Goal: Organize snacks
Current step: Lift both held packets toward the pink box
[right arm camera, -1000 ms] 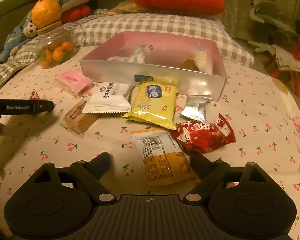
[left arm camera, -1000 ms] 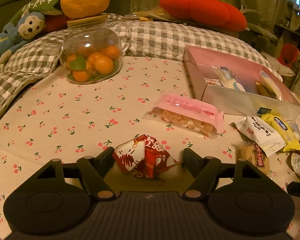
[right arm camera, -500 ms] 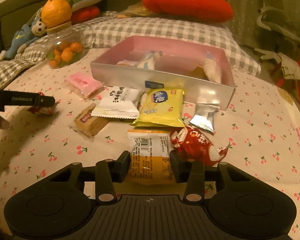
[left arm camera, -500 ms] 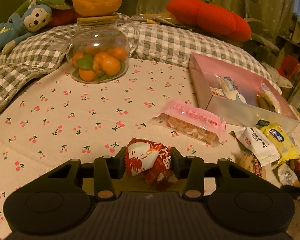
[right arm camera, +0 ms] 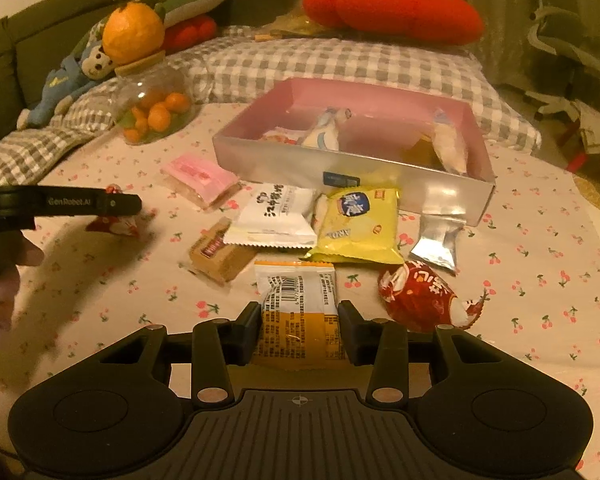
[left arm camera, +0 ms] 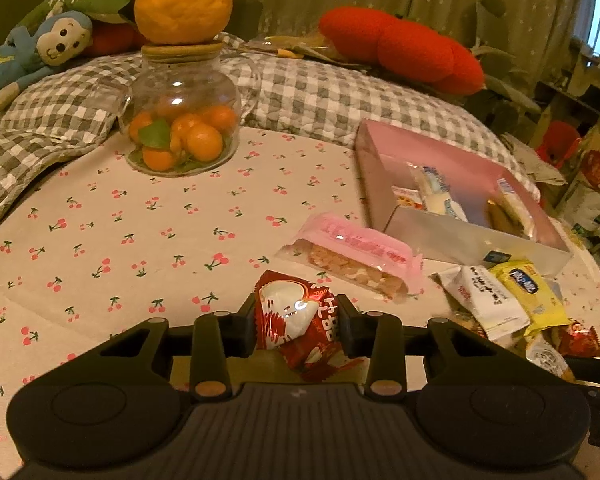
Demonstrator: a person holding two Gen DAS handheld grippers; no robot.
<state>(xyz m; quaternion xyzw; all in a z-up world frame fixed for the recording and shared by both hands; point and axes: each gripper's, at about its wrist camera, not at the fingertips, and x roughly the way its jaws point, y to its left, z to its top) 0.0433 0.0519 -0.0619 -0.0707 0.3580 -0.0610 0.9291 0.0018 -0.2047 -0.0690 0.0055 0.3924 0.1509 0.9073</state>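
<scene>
In the left wrist view my left gripper [left arm camera: 298,311] has its jaws closing on a crumpled red and white snack packet [left arm camera: 288,314], with both pads pressing its sides just above the cherry-print cloth. The right wrist view shows my right gripper [right arm camera: 298,318] shut on an orange and white packet [right arm camera: 296,300] that lies barcode up. The pink box [right arm camera: 300,164] stands beyond it with several snacks inside. At that view's left edge the left gripper [right arm camera: 112,202] hangs over its red packet [right arm camera: 116,226], held by a hand [right arm camera: 4,280].
Loose packets lie before the box: pink [right arm camera: 200,178], white [right arm camera: 272,220], yellow [right arm camera: 360,224], silver [right arm camera: 436,244], brown [right arm camera: 220,254] and a round red one [right arm camera: 420,296]. A glass jar of small oranges [left arm camera: 182,120] stands far left, with a checked quilt [left arm camera: 320,96] behind.
Both grippers went from wide open to closed on their packets, the left on the red one and the right on the orange and white one. The red packet is now lifted slightly.
</scene>
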